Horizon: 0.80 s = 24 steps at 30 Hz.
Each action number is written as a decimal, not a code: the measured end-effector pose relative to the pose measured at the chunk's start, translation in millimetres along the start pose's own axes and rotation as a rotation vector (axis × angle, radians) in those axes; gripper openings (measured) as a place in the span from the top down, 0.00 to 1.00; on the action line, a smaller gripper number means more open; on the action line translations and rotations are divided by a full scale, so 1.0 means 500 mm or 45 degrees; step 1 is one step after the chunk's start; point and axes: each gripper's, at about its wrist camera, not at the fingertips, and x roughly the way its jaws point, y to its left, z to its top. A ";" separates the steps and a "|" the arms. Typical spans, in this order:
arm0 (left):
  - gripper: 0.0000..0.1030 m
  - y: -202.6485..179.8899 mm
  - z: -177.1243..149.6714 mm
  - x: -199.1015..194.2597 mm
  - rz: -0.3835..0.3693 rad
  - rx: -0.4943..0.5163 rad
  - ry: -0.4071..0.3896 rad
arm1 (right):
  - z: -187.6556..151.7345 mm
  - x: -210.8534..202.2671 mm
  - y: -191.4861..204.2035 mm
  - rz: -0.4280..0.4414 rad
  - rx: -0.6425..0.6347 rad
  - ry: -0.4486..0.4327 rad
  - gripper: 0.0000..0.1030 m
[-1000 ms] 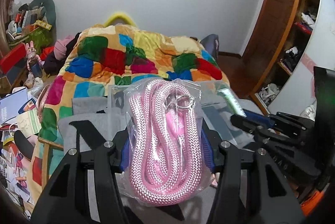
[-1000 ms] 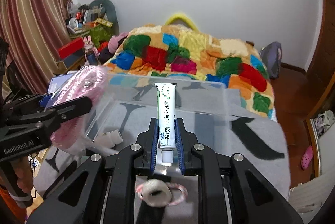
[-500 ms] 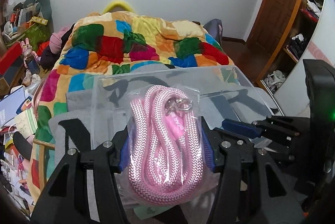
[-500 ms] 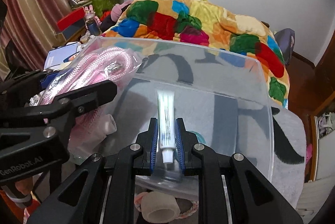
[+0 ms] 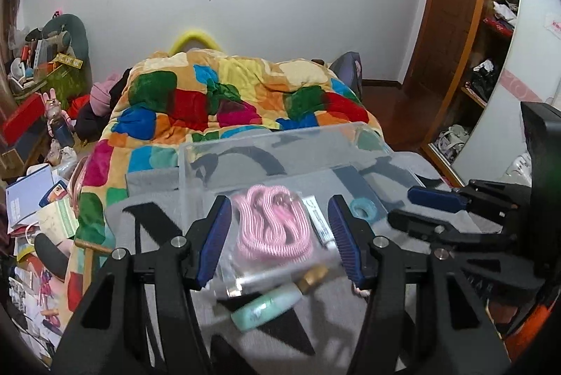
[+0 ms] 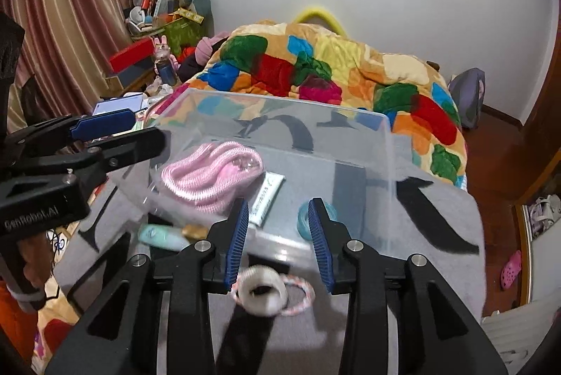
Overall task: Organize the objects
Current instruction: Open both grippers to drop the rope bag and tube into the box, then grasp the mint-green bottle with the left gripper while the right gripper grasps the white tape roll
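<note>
Tape is what sits nearest my right gripper (image 6: 278,241): a white roll (image 6: 260,295) on the grey cloth just below its fingers, lying over a thin pink-and-white cord loop (image 6: 298,301). Both pairs of fingers are spread wide and carry nothing. I judge the roll light and stiff enough to pinch across its rim; the cord is limp and would need gathering. Just under the fingers of my left gripper (image 5: 280,238) lies a mint-green tube with a gold cap (image 5: 270,305), outside the clear box (image 6: 378,126); it looks smooth, so I would grip its middle, firmly, since the skin may slide. Beyond the fingers, inside the box, the bagged pink rope (image 5: 271,227) rests between the left fingers in that view, soft and bulky in slippery film. Beside it lies the white ointment tube (image 6: 268,196), slim and squashable, with a blue ring (image 6: 305,217) behind the right-hand finger.
</note>
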 end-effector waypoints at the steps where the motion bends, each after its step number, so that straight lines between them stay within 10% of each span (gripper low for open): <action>1: 0.45 0.000 -0.008 -0.005 0.004 0.001 -0.001 | -0.007 -0.006 -0.001 -0.003 0.002 -0.001 0.69; 17: 0.45 0.031 -0.171 0.082 -0.057 0.013 0.265 | -0.121 0.037 0.004 0.025 0.009 0.158 0.56; 24: 0.50 0.002 -0.177 0.081 -0.116 0.067 0.222 | -0.117 0.067 -0.002 0.077 0.070 0.179 0.55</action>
